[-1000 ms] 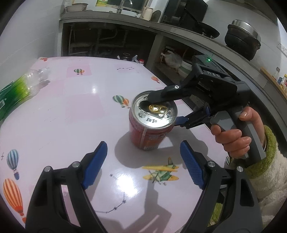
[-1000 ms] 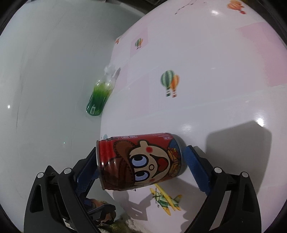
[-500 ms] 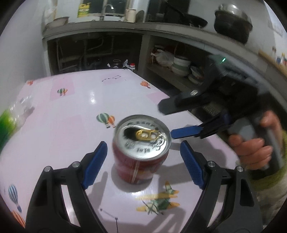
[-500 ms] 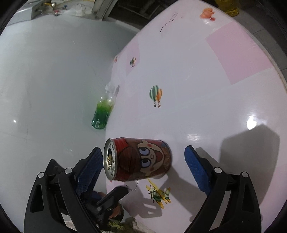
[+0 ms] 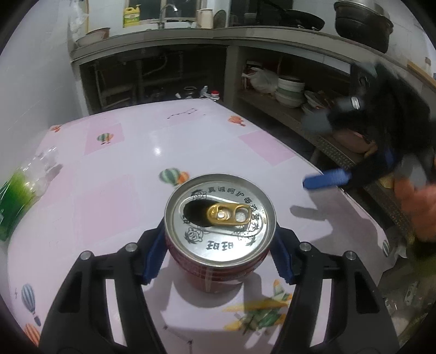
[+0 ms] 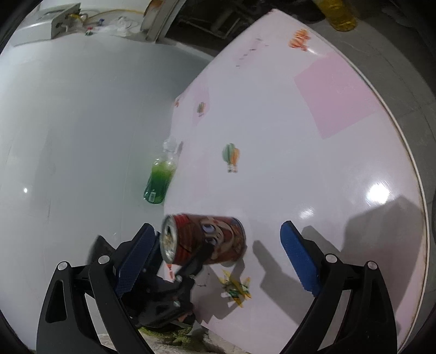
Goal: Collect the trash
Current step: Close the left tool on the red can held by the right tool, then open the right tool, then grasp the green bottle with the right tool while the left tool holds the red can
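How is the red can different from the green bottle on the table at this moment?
The red can stands upright; the green bottle lies on its side. The can is metal with an opened top; the bottle is clear plastic holding green liquid. The left gripper clamps the can; nothing touches the bottle. Both are on the pink table.

This is a home kitchen of a plain, lived-in kind. Ahead of the left gripper runs a concrete counter with a tap, a yellow detergent bottle and a metal basin on top. To the right ahead, an open shelf holds stacked bowls, and dark pots sit above. Nearer lies a glossy pink table printed with hot-air balloons.
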